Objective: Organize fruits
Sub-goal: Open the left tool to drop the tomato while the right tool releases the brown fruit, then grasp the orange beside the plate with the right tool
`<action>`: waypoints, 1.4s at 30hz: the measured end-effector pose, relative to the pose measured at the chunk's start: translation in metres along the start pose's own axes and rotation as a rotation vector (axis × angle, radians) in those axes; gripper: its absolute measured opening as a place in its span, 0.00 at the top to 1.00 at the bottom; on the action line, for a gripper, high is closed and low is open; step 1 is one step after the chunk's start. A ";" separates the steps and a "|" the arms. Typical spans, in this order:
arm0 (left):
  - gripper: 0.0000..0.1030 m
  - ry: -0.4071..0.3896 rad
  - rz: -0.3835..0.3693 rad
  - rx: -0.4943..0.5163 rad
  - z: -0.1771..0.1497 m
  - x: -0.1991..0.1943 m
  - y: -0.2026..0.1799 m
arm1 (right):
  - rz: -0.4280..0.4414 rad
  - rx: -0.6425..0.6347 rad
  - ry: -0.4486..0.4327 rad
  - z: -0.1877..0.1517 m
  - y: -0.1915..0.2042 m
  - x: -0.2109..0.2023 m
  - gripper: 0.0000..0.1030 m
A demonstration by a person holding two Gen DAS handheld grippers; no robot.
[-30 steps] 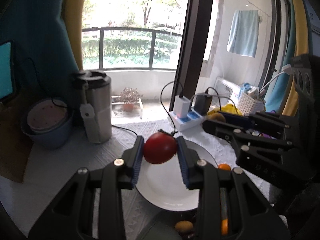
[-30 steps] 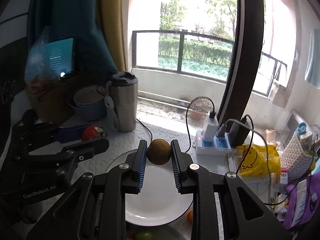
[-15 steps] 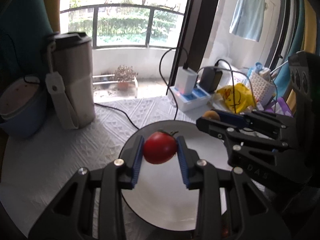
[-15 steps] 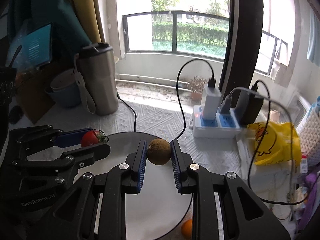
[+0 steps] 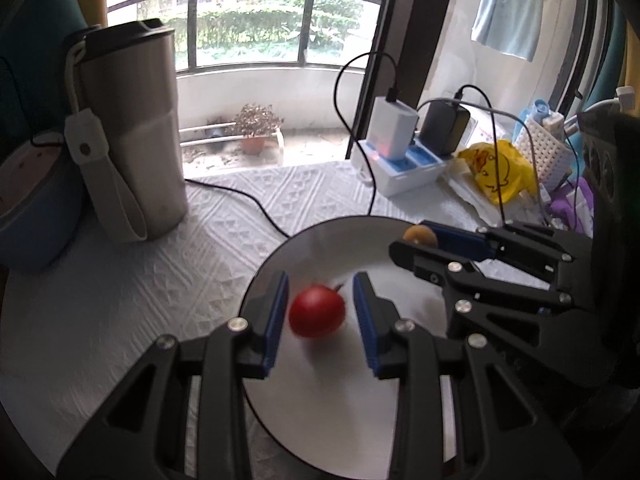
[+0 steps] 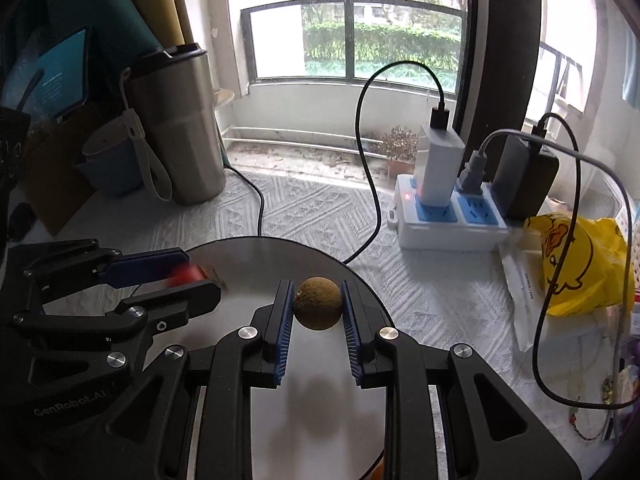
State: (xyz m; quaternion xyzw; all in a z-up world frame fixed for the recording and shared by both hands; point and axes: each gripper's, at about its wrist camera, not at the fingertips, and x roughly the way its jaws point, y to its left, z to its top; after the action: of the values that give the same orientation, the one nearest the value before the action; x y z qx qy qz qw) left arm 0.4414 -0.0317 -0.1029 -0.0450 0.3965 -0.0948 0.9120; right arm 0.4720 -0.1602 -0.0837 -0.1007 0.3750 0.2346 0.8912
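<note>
White patterned cloth covers the bench (image 5: 120, 300) below the balcony window, with a steel tumbler (image 5: 132, 132) well beyond the jaws to the left and a power strip (image 6: 448, 220) beyond them to the right. My left gripper (image 5: 320, 285) hangs over the white plate (image 5: 320, 420), its jaws slightly apart around a blurred red tomato (image 5: 317, 311), a thin gap showing at the right pad. My right gripper (image 6: 315, 286), just beside it over the same plate, has its jaws clamped on a round brown fruit (image 6: 318, 309) near the tips.
</note>
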 end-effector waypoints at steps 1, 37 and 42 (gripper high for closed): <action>0.66 0.000 0.003 0.000 0.000 0.000 0.000 | 0.000 0.001 0.002 0.000 0.000 0.000 0.75; 0.37 -0.152 0.069 -0.006 -0.007 -0.100 -0.027 | -0.037 0.017 -0.087 -0.009 0.004 -0.091 0.68; 0.36 -0.168 0.070 0.002 -0.011 -0.115 -0.039 | -0.053 0.021 -0.117 -0.015 -0.004 -0.112 0.58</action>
State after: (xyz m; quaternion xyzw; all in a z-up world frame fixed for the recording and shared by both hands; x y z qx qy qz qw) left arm 0.3516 -0.0460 -0.0218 -0.0380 0.3196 -0.0590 0.9450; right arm 0.3962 -0.2076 -0.0140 -0.0872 0.3218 0.2127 0.9185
